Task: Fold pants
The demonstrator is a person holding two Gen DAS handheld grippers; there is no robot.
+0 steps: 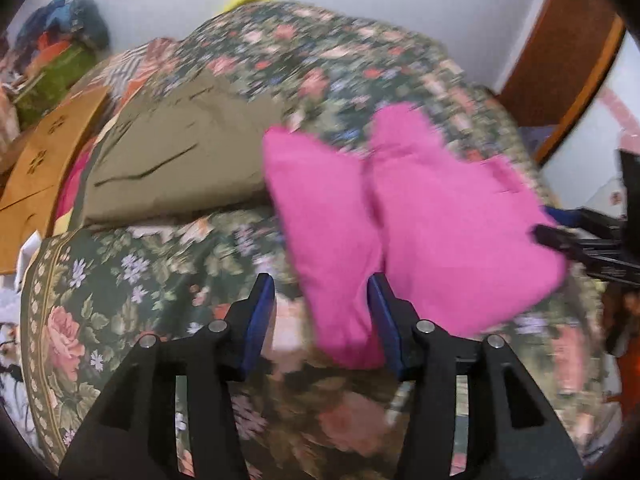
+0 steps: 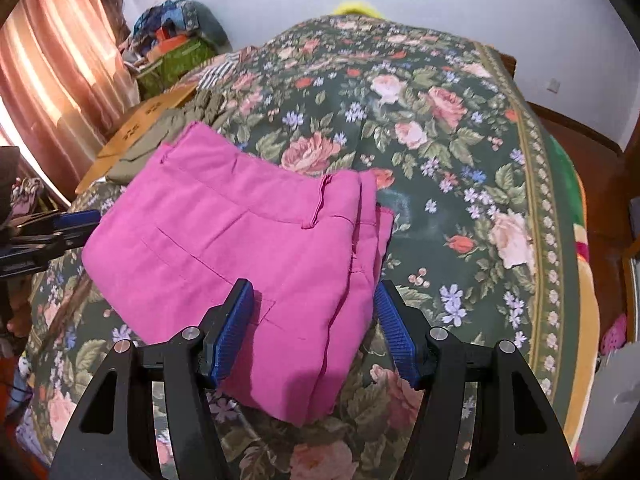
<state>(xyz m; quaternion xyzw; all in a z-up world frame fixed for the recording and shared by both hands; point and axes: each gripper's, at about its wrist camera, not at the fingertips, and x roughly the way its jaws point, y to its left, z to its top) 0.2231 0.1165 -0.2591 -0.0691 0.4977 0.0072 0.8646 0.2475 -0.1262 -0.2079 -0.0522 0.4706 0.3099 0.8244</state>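
Note:
The pink pants (image 2: 240, 248) lie folded in a compact stack on the floral bedspread (image 2: 460, 128). In the left wrist view the pants (image 1: 420, 216) are blurred and lie ahead and to the right. My left gripper (image 1: 322, 292) is open, with the pants' near corner between its fingers. My right gripper (image 2: 314, 300) is open over the pants' near edge, with fabric between its blue pads. The left gripper also shows in the right wrist view (image 2: 68, 224) at the pants' left side, and the right gripper shows in the left wrist view (image 1: 556, 236) at the pants' right side.
Folded olive-green pants (image 1: 172, 168) lie on the bed behind the pink ones. A cardboard box (image 1: 44, 160) and a pile of clothes (image 2: 176, 40) sit at the far left. A curtain (image 2: 48, 64) hangs at left. A wooden bed frame (image 1: 560, 60) stands at right.

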